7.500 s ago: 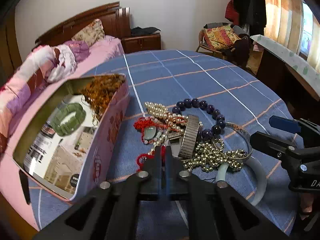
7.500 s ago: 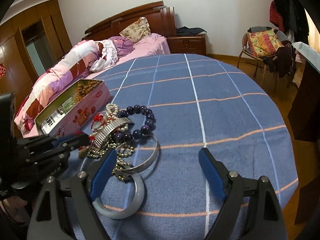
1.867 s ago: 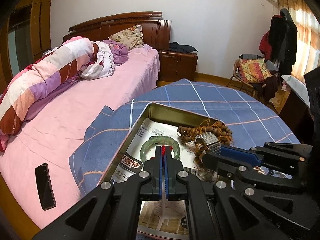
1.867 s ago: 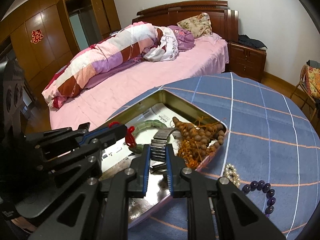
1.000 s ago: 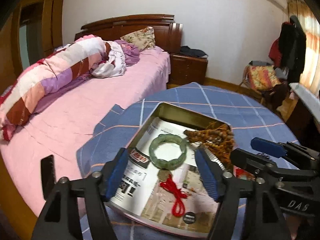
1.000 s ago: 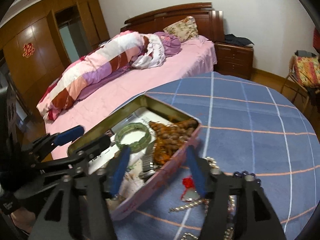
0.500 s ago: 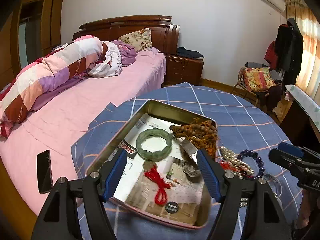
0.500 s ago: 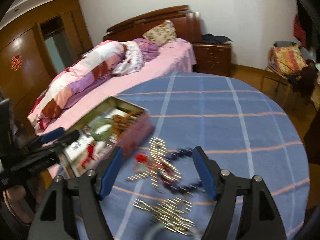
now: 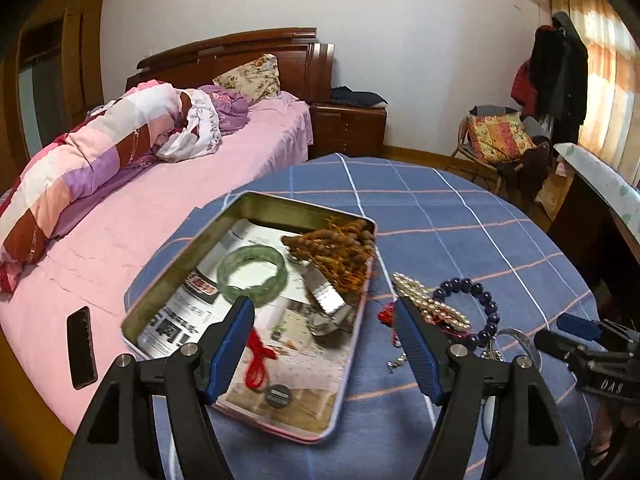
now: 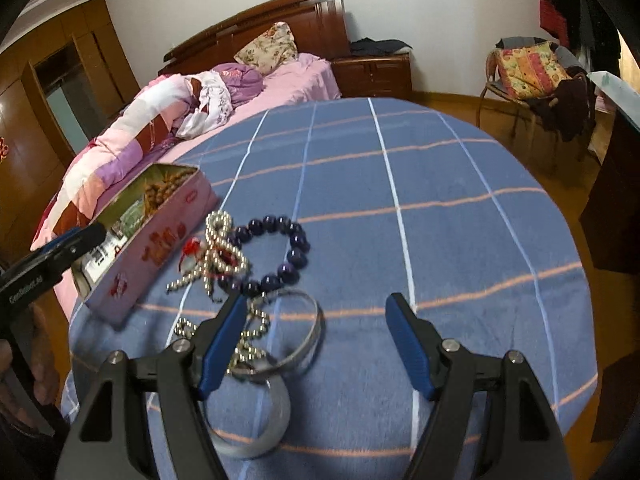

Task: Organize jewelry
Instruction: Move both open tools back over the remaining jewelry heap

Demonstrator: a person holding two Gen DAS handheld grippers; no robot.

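Note:
A pink tin [image 9: 168,280] lies open on the blue checked tablecloth [image 10: 440,200]. It holds a green bangle [image 9: 252,276], brown beads [image 9: 336,252], a metal watch band [image 9: 320,288] and a red cord [image 9: 258,360]. My left gripper [image 9: 324,312] hovers open over the tin, holding nothing. Right of the tin [image 10: 152,236] lie a pearl strand [image 10: 220,248], a purple bead bracelet [image 10: 280,252], a ball chain [image 10: 248,340], a silver bangle [image 10: 304,344] and a pale bangle [image 10: 256,428]. My right gripper [image 10: 316,308] is open above the silver bangle, with nothing between its pads.
A pink bed [image 9: 160,200] with a rolled quilt runs along the table's left side, and a black phone [image 9: 82,346] lies on it. A chair [image 10: 532,68] with cushions stands at the back right. The cloth to the right of the jewelry is bare.
Both grippers opened over the tin, leaving the red cord and the watch band inside. The left then drew back, and the right swung right over the loose jewelry.

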